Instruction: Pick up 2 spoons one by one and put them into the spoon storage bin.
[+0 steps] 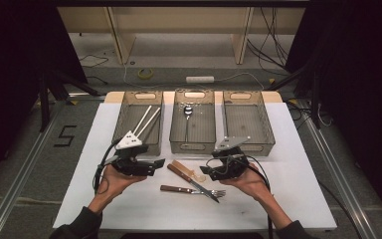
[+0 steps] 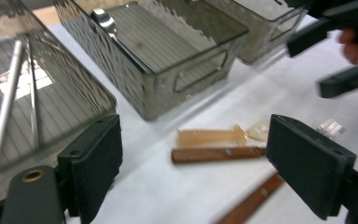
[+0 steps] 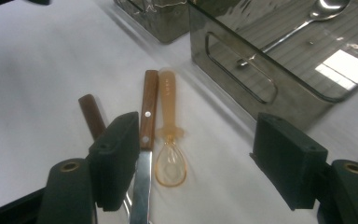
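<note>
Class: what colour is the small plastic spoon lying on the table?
Translucent amber-orange plastic spoon; clearest in the right gripper view.

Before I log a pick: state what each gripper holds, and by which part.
Nothing is held. The left gripper and right gripper both stand open and empty above the amber plastic spoon and the wooden-handled knife on the table.

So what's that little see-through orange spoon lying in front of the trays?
The orange spoon looks like translucent amber plastic, with a flat, broad handle, a small cross-shaped collar and a clear, rounded bowl. It lies flat on the white table, just in front of the middle tray, beside the wooden-handled knife, close enough that I cannot tell whether they touch. Its bowl points toward the right tool, whose open jaws flank it without touching.
</note>
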A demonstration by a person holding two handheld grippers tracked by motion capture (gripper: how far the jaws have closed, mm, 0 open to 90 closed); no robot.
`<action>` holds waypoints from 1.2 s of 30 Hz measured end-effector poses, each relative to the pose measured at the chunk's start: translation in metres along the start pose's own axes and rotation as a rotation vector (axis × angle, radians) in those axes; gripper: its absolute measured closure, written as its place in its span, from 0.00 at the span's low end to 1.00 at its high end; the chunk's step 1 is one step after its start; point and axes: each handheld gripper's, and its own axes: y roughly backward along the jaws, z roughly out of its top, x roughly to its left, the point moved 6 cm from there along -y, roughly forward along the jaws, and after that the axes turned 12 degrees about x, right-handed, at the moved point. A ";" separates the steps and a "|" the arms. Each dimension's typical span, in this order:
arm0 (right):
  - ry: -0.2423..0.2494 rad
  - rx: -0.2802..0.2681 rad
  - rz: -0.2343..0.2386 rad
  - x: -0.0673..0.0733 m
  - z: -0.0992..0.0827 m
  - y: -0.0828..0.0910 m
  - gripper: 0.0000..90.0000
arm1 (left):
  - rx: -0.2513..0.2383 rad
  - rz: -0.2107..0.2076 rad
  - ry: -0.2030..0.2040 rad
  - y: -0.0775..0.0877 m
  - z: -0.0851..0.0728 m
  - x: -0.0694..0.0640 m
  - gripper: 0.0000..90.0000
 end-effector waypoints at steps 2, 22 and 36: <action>0.011 0.026 0.004 0.002 0.003 -0.007 0.38 | 0.008 -0.006 -0.018 0.001 -0.007 -0.005 0.19; 0.070 0.204 0.015 0.009 0.025 -0.073 0.56 | 0.006 -0.013 -0.093 0.007 -0.031 -0.031 0.18; 0.081 0.249 0.030 0.012 0.025 -0.083 0.66 | -0.016 -0.008 -0.089 0.011 -0.034 -0.031 0.18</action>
